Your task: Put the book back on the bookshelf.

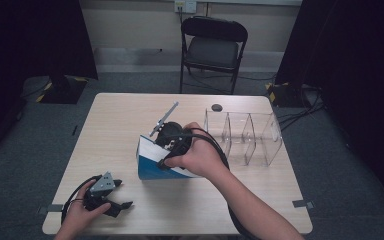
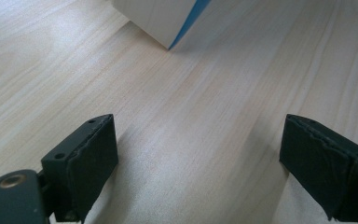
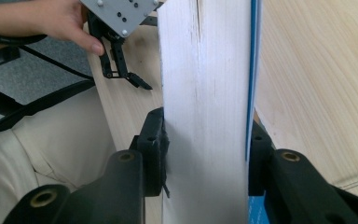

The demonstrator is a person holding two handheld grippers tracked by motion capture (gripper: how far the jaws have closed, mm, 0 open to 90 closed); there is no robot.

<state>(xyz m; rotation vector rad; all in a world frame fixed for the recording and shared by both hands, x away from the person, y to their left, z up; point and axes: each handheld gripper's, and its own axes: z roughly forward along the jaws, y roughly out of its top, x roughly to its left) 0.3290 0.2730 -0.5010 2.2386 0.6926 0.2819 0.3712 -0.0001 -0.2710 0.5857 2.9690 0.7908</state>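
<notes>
White and blue, the box stands on the pale wooden table near its middle, just left of the clear plastic organiser. In the high view its long axis runs roughly left to right across the table, with the near left corner turned toward the person's left hand. The right gripper comes down on the box's top edge from above. In the right gripper view its two black jaws press flat against opposite faces of the box, a white face on one side and a blue-edged face on the other, so the box's narrow width sits clamped between them. The left gripper rests low on the table near the front left edge, well apart from the box. In the left gripper view its jaws stand wide apart with bare wood between them, holding nothing, and a corner of the box shows ahead of them.
</notes>
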